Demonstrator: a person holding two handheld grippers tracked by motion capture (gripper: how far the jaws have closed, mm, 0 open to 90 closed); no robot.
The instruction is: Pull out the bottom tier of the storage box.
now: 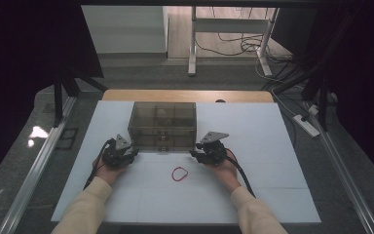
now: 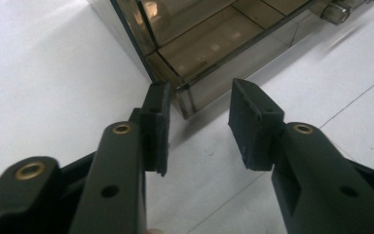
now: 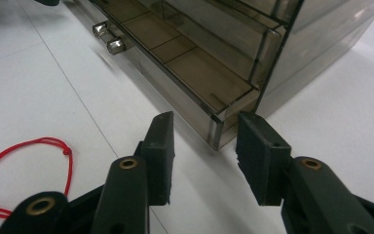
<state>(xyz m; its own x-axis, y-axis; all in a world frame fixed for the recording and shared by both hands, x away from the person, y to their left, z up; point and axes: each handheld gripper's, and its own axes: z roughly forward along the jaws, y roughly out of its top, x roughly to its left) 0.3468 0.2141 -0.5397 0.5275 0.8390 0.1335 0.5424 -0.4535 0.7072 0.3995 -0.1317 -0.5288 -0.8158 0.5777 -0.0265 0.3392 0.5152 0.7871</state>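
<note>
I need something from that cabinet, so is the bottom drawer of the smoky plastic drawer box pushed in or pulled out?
Pulled out slightly: the bottom drawer juts past the drawer box front, its knob toward the table's near edge.

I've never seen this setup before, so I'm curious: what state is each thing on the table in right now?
Drawer box: upright, see-through.
Lower drawer: pulled out a little.
Red string loop: lying loose on the table, untouched.
Left gripper: open, jaws astride the drawer's front corner.
Right gripper: open, jaws astride the other front corner.
</note>
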